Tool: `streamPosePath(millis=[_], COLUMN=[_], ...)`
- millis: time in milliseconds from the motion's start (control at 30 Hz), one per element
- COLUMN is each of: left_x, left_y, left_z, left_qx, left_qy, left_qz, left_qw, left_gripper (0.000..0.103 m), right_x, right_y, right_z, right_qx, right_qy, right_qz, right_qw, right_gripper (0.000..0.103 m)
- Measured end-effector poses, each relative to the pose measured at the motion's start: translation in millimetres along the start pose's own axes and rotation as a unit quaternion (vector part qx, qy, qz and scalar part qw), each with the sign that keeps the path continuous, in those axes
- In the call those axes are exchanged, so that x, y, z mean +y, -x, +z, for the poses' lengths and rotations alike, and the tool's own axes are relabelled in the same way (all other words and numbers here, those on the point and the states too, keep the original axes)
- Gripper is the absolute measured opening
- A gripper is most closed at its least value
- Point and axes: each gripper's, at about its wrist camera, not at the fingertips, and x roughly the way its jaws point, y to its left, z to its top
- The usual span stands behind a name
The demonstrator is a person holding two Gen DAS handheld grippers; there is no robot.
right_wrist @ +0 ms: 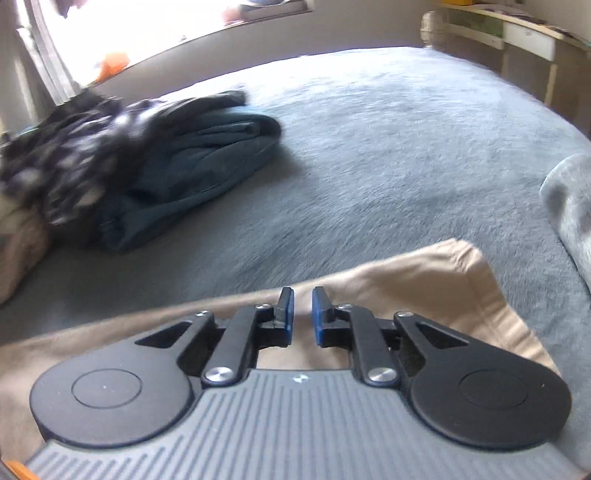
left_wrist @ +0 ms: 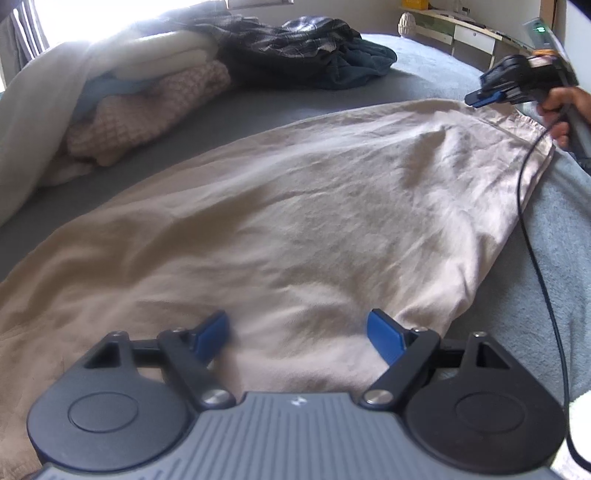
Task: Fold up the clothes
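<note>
A beige garment (left_wrist: 288, 206) lies spread across the grey bed cover (left_wrist: 424, 66). My left gripper (left_wrist: 297, 338) is open, its blue pads low over the garment's near edge. My right gripper (left_wrist: 480, 99) shows at the far right in the left wrist view, over the garment's far corner by the hem. In the right wrist view the right gripper (right_wrist: 303, 317) has a narrow gap between its pads, just above the beige garment's edge (right_wrist: 424, 280), with no cloth between them.
A pile of folded light and pink cloths (left_wrist: 147, 107) lies at the back left. Dark plaid and teal clothes (left_wrist: 314, 55) are heaped behind, also in the right wrist view (right_wrist: 166, 170). A black cable (left_wrist: 532, 229) runs over the garment's right side. Shelves (left_wrist: 461, 29) stand beyond the bed.
</note>
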Motion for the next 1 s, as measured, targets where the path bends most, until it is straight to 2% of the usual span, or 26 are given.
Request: streamPosePath(millis=[67, 100, 133, 200, 233, 300, 367, 467, 533, 567, 600, 633, 700, 767, 867, 1000], left_x=[0, 1, 0, 0, 1, 1, 0, -1, -1, -1, -2, -2, -2, -1, 0, 4], left_y=[-1, -2, -2, -2, -2, -3, -4, -4, -4, -4, -4, -4, -4, -3, 2, 22], left_z=[2, 3, 3, 2, 2, 3, 3, 5, 5, 5, 5, 5, 5, 6, 9, 11], left_qx=[0.007, 0.009, 0.011, 0.013, 0.013, 0.015, 0.018, 0.022, 0.023, 0.023, 0.022, 0.022, 0.021, 0.020, 0.017, -0.001], left_qy=[-0.002, -0.002, -0.002, -0.002, -0.003, -0.004, -0.005, -0.006, -0.006, -0.007, -0.008, -0.009, -0.010, -0.005, 0.001, 0.006], left_qz=[-0.002, -0.003, -0.004, -0.005, -0.005, -0.004, -0.002, -0.001, 0.000, 0.000, 0.001, 0.002, 0.005, 0.007, 0.023, 0.058], left_qw=[1.0000, 1.0000, 0.9999, 0.9999, 0.9999, 0.9999, 0.9998, 0.9997, 0.9997, 0.9997, 0.9997, 0.9997, 0.9997, 0.9998, 0.9996, 0.9983], left_gripper=[0.085, 0.085, 0.085, 0.085, 0.085, 0.086, 0.086, 0.086, 0.087, 0.087, 0.087, 0.087, 0.088, 0.088, 0.089, 0.089], right_x=[-5, -11, -26, -60, -73, -87, -77, -70, -74, -81, -94, -111, -134, -152, -160, -147], right_y=[-3, -8, -14, -21, -22, -23, -13, 2, -4, -8, -10, -4, 20, 45, 81, 120], right_z=[-3, -2, 2, 16, 24, 35, 41, 37, 30, 27, 27, 26, 20, 12, -5, -26], right_qx=[0.017, 0.022, 0.021, -0.002, -0.015, -0.017, -0.030, -0.017, 0.021, 0.032, 0.030, 0.009, -0.038, -0.067, -0.066, -0.072], right_qy=[0.020, 0.027, 0.013, -0.029, -0.040, -0.067, -0.048, -0.061, -0.073, -0.075, -0.091, -0.132, -0.207, -0.270, -0.344, -0.417], right_qz=[-0.006, -0.031, -0.055, -0.070, -0.081, -0.072, -0.097, -0.033, -0.026, -0.051, -0.080, -0.083, -0.116, -0.139, -0.097, -0.017], right_qw=[1.000, 0.999, 0.998, 0.997, 0.996, 0.995, 0.994, 0.997, 0.997, 0.995, 0.992, 0.988, 0.971, 0.950, 0.932, 0.906], right_gripper=[0.010, 0.010, 0.010, 0.007, 0.000, 0.000, 0.007, 0.008, 0.009, 0.009, 0.003, 0.005, 0.013, 0.014, 0.017, 0.020])
